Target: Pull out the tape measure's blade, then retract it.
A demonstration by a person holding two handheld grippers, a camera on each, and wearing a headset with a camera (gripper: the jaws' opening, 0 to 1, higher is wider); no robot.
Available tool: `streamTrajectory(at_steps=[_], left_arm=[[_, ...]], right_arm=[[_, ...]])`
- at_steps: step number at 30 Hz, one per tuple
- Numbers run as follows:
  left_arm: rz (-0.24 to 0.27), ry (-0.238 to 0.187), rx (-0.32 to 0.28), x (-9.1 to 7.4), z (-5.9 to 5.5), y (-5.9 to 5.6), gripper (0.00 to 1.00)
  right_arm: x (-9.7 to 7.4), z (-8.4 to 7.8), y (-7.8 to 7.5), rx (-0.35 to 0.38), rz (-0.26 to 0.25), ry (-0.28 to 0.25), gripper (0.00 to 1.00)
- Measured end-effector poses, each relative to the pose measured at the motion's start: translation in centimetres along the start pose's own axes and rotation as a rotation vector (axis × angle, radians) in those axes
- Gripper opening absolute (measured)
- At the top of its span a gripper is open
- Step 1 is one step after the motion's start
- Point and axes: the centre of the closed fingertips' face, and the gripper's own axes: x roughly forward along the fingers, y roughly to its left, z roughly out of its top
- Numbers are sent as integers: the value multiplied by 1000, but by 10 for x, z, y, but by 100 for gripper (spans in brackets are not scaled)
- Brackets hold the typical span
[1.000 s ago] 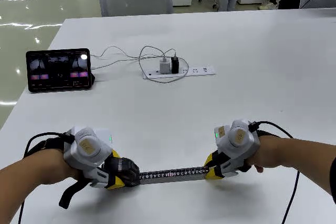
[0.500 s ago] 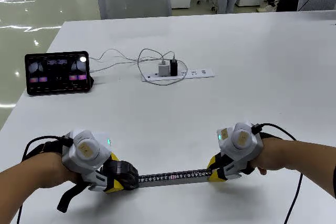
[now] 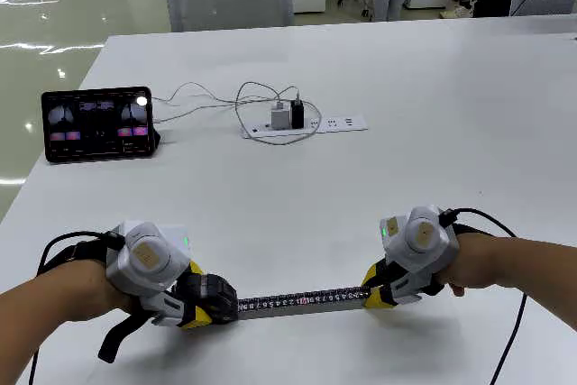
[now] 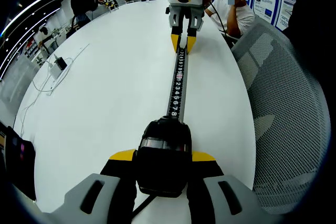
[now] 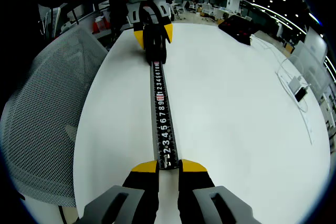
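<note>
We find the left tongs (image 3: 198, 295) clamped on the tape measure's case (image 4: 163, 145), low over the table (image 3: 361, 187) near its front edge; whether the case touches the table we cannot tell. This hold anchors the case against the pull. The right tongs (image 5: 168, 167) pinch the tip of the blade (image 5: 160, 108), which spans straight between the two, numbered face up. We judge extension under way, retraction not yet begun. The table is white, smooth and bare around the work. Farther back lie a lit tablet (image 3: 96, 123) and a power strip (image 3: 311, 123) with looped cables. A mesh chair (image 4: 283, 103) stands close by.
</note>
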Motion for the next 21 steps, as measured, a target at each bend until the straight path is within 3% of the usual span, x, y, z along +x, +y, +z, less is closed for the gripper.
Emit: streamTrajectory(at_steps=[21], left_arm=[[0,2,1,0,0,-1,31]], right_arm=[[-8,-12,0,20,-8,1,9]])
